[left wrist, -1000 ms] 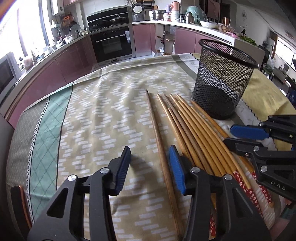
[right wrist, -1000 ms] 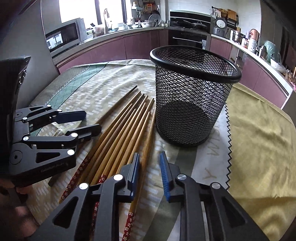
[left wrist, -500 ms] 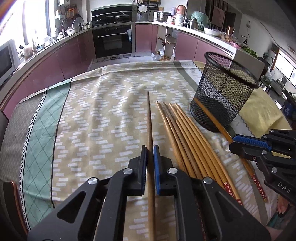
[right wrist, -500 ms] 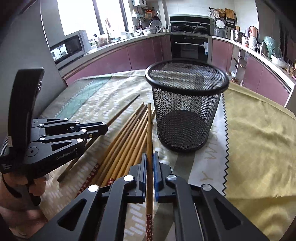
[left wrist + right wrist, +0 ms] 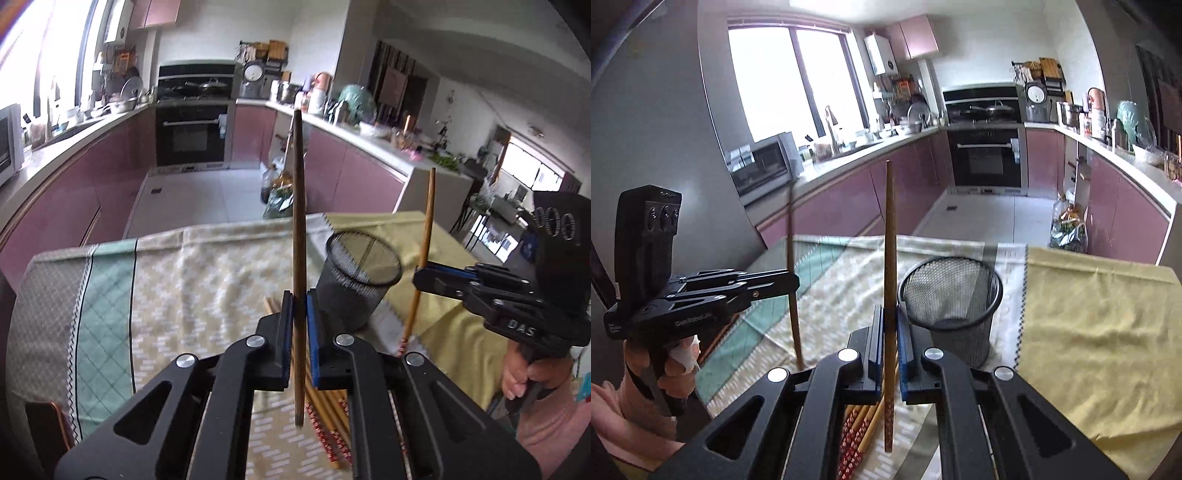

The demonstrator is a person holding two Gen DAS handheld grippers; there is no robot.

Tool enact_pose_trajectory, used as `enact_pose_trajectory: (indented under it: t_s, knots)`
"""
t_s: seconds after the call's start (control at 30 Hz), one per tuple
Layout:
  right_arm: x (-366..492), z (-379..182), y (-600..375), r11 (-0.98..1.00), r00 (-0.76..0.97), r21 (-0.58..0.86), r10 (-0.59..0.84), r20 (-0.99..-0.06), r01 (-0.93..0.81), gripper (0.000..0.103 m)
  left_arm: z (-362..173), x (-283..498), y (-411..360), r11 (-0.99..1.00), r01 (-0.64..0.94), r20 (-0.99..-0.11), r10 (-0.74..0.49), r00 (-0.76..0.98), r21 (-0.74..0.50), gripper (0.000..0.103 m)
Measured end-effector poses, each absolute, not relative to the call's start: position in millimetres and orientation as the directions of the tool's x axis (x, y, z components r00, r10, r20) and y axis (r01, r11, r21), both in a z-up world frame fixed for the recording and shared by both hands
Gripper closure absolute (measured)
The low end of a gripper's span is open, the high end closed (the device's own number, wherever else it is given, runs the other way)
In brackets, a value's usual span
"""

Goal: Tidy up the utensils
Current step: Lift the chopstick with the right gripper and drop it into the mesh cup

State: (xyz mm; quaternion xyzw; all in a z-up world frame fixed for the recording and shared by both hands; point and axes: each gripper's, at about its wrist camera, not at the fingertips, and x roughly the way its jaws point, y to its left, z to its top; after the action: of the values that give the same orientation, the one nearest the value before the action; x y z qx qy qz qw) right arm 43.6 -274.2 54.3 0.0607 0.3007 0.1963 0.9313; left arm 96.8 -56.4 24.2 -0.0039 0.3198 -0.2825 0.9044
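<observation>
The left gripper point(image 5: 299, 317) is closed on one dark wooden chopstick point(image 5: 298, 229), which stands almost upright between its blue pads, with the thin end up and the lower end hanging free above the worktop point(image 5: 207, 280). The right gripper point(image 5: 889, 325) is closed in the same way on a lighter chopstick point(image 5: 890, 258), also nearly upright and off the cloth. In the left wrist view the right gripper is on the right side, its chopstick crossing just beside the rim of the black mesh cup point(image 5: 360, 277). In the right wrist view the left gripper is on the left, held by a hand point(image 5: 674, 365).

The mesh cup stands upright on the patterned cloth, just beyond both grippers and a little to the right of the left one. The remaining chopsticks point(image 5: 328, 421) lie together on the cloth below the grippers, near side, with their red flowered ends toward the cameras. A yellow cloth point(image 5: 1100, 332) covers the right part of the worktop.
</observation>
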Motion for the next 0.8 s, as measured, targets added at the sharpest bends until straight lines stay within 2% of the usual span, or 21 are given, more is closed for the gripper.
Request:
enact_pose_trajectory:
  t_s: [0.27, 0.5, 0.6, 0.8]
  knots:
    - [54.0, 98.9, -290.8, 0.904, 0.792, 0.229, 0.427, -0.437, -0.361, 0.097, 86.5, 89.9, -63.4, 0.791, 0.573, -0.463, -0.598, 0.654, -0.213, 0.095]
    - [73.9, 126.3, -302.1, 0.927, 0.853, 0.19, 0.372, -0.366, -0.323, 0.097, 133.2, 98.8, -93.3, 0.76, 0.618, -0.383, -0.641, 0.665, -0.2, 0.095]
    - [88.4, 123.8, -306.6, 0.941, 0.866, 0.171, 0.336, -0.37, -0.292, 0.097, 134.8, 106.8, -112.4, 0.756, 0.628, -0.402, -0.641, 0.654, -0.182, 0.095]
    - [117.2, 93.6, -309.2, 0.944, 0.815, 0.186, 0.329, -0.477, -0.272, 0.097, 87.6, 134.4, -145.7, 0.767, 0.618, -0.551, -0.595, 0.584, -0.173, 0.095]
